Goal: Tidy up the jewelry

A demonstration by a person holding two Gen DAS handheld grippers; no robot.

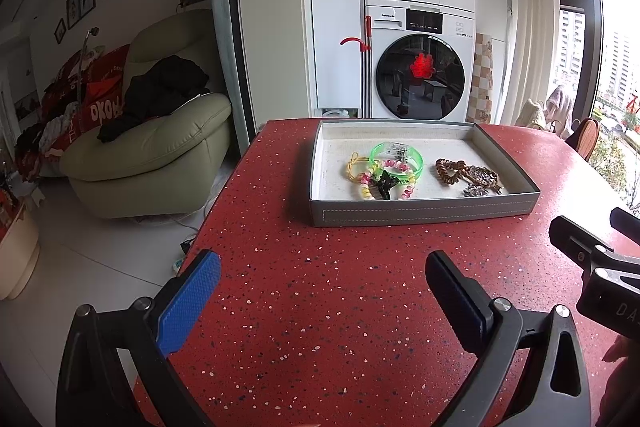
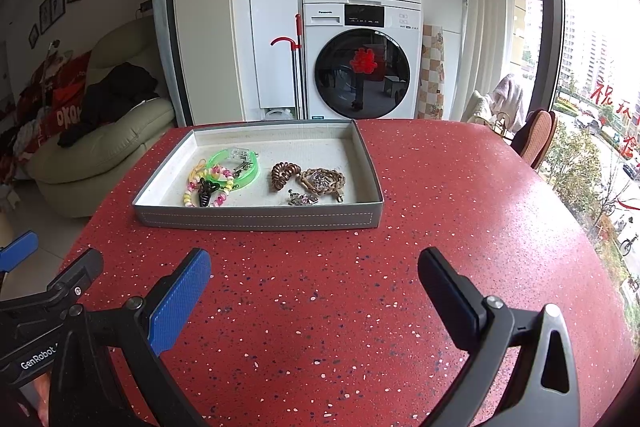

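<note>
- The tray [image 1: 424,217] sits on the red table [image 1: 320,307] ahead of both grippers, well apart from them, its long side running across the view.
- Inside, the jewelry lies in two clusters toward the near wall: a green bracelet [image 1: 400,157] tangled with a pink-and-yellow coil [image 1: 370,187] and a black clip [image 1: 382,185]; to their right, a brown coil [image 1: 450,171] and a brown chain piece [image 1: 486,177].
- The left gripper [image 1: 320,291] has its jaws wide apart and holds nothing; the tray lies ahead, slightly right.
- The right gripper [image 2: 316,287] is likewise spread and empty; the tray lies ahead, to its left.
- I judge neither clearly nearer; the left lines up with the green cluster, the right with the brown.
- The right wrist view shows a silver piece [image 2: 304,201] near the front wall more clearly, and the left gripper's blue pad at its left edge.
</note>
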